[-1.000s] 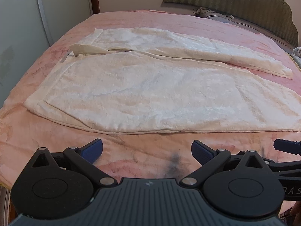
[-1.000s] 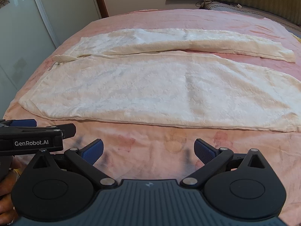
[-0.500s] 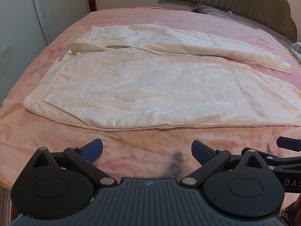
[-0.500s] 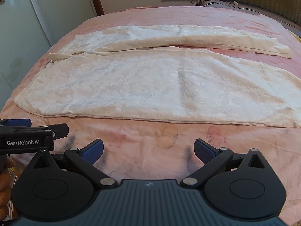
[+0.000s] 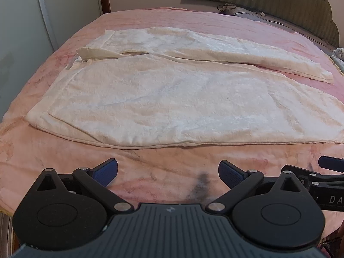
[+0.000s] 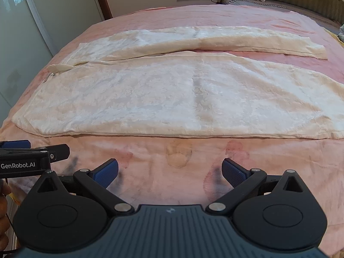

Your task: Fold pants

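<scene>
Pink bedspread (image 5: 172, 21) fills my view, with cream pants (image 5: 172, 99) spread flat across it, waistband at the left, both legs running right, the far leg narrower. My left gripper (image 5: 168, 171) hovers over the near edge, fingers wide apart and empty. Just right, my right gripper (image 6: 169, 171) is likewise spread, holding nothing.

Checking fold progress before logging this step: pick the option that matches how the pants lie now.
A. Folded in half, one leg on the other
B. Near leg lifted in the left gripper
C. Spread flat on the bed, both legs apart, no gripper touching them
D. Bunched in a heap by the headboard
C: the cream pants lie flat on the pink bedspread with a strip of it showing between the legs, and the left gripper and right gripper sit open short of the near hem.
</scene>
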Demonstrator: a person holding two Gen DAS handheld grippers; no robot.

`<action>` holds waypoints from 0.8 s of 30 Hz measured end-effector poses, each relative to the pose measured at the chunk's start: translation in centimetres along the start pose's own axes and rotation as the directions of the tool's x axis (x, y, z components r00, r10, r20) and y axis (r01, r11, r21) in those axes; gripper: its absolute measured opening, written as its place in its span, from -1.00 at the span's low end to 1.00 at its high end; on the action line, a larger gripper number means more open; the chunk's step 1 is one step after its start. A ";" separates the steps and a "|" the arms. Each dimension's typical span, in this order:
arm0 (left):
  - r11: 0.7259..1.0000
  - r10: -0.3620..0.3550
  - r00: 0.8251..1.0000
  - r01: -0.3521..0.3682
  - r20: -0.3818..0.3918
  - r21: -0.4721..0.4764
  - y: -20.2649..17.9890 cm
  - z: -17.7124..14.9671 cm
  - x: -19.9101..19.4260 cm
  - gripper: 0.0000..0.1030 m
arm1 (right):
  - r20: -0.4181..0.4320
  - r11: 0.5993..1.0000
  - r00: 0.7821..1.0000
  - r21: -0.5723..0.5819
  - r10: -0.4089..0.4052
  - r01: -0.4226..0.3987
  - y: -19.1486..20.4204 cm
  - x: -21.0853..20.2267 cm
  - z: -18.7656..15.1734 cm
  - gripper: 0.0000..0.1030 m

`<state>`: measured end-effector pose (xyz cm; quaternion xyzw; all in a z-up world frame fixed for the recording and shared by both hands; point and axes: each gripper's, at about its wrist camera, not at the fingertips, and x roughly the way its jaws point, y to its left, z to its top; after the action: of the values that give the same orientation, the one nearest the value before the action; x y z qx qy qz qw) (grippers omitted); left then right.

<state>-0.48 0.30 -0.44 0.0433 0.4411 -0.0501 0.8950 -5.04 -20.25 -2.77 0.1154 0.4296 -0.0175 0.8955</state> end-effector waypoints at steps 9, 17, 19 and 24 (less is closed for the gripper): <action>1.000 -0.010 1.000 0.009 -0.007 -0.010 0.1 -0.1 0.2 0.94 | -0.002 1.000 1.000 0.006 0.005 -0.005 -0.2 0.1 0.0 1.00; 1.000 -0.008 1.000 0.008 -0.012 -0.003 0.0 -0.1 0.3 0.94 | -0.001 1.000 1.000 0.018 0.011 -0.011 -0.4 0.0 -0.1 1.00; 1.000 -0.008 1.000 0.008 -0.014 -0.004 0.0 -0.1 0.3 0.95 | -0.002 1.000 1.000 0.018 0.014 -0.014 -0.4 0.1 0.0 1.00; 1.000 -0.008 1.000 0.007 -0.019 -0.003 0.0 -0.2 0.4 0.95 | -0.004 1.000 1.000 0.016 0.020 -0.019 -0.4 0.1 0.0 1.00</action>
<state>-0.39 0.27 -0.83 0.0409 0.4496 -0.0524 0.8907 -5.01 -20.60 -2.94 0.1267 0.4300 -0.0119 0.8938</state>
